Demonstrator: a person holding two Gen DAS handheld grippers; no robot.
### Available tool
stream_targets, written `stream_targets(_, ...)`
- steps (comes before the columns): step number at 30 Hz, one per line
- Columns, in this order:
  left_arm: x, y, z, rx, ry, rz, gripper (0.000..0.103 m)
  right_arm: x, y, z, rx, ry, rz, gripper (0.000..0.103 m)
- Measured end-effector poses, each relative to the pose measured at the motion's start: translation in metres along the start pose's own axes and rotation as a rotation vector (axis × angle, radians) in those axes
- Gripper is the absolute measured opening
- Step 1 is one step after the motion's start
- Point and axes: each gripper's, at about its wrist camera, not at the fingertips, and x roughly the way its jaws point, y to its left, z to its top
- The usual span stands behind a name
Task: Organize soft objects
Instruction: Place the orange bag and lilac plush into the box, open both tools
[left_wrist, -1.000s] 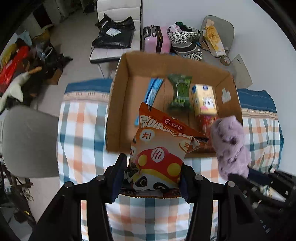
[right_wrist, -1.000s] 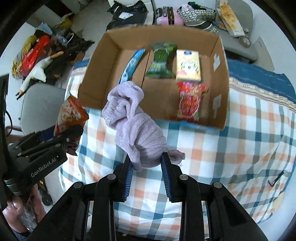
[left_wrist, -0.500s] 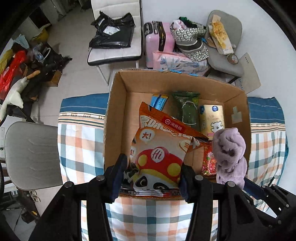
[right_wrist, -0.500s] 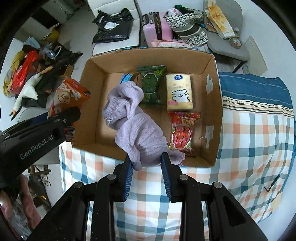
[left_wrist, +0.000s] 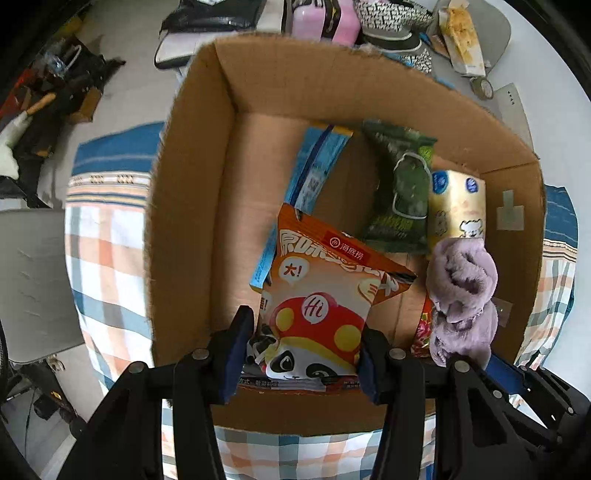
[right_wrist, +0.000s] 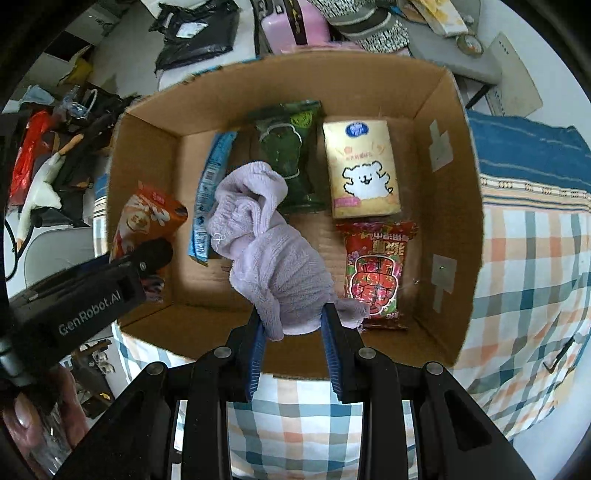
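- The left gripper (left_wrist: 302, 352) has its jaws clenched on the bottom edge of an orange snack bag (left_wrist: 325, 299), held over the near left part of the cardboard box (left_wrist: 192, 206); the bag's lower edge is covered by the jaws.
- The right gripper (right_wrist: 292, 334) has its jaws clenched on a lilac fleece cloth (right_wrist: 269, 251), which hangs bunched over the middle of the box; its lower end is lost between the jaws.
- On the box floor lie a blue packet (right_wrist: 210, 195), partly behind the cloth, a dark green packet (right_wrist: 291, 155), a yellow tissue pack (right_wrist: 364, 173) and a red packet (right_wrist: 375, 273).
- In the left view the red packet is almost wholly hidden behind the cloth.
- The box rests on a checked cloth (right_wrist: 517, 280); what carries it is hidden.
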Motion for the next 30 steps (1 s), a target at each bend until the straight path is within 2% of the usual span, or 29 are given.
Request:
stream_targets(4, 0.006, -0.002, 0.0, 0.01, 0.015, -0.022, 0.049, 0.013, -0.001, 0.002, 0.011, 0.025, -0.004, 0.031)
stream_targets(7, 0.01, -0.005, 0.002, 0.014, 0.059, -0.029, 0.049, 0.019, 0.0, 0.003, 0.009, 0.035, -0.003, 0.032)
stream_targets(11, 0.008, -0.007, 0.0, 0.014, 0.073, -0.025, 0.049, 0.025, -0.001, 0.006, 0.024, 0.059, 0.004, 0.036)
stream_targets(15, -0.002, -0.01, -0.002, 0.026, 0.041, -0.009, 0.052, 0.02, -0.001, 0.005, 0.023, 0.053, -0.002, 0.053)
stream_targets(20, -0.017, -0.013, -0.006, 0.04, -0.006, 0.007, 0.056, 0.012, -0.004, 0.004, 0.024, 0.032, -0.037, 0.06)
stream_targets(24, -0.027, -0.008, -0.01, 0.036, -0.047, 0.019, 0.06, 0.008, -0.007, 0.001, 0.016, 0.031, -0.059, 0.072)
stream_targets(25, -0.028, -0.008, -0.011, 0.036, -0.056, 0.021, 0.063, 0.007, -0.008, 0.0, 0.015, 0.028, -0.065, 0.076)
stream_targets(27, -0.034, -0.006, -0.014, 0.036, -0.08, 0.026, 0.071, 0.006, -0.012, -0.002, 0.015, 0.025, -0.074, 0.076)
stream_targets(29, -0.041, -0.002, -0.017, 0.032, -0.103, 0.034, 0.087, 0.002, -0.015, -0.004, 0.01, 0.016, -0.083, 0.077)
stream_targets(30, -0.044, 0.0, -0.019, 0.029, -0.113, 0.032, 0.09, 0.001, -0.016, -0.005, 0.005, 0.013, -0.087, 0.083)
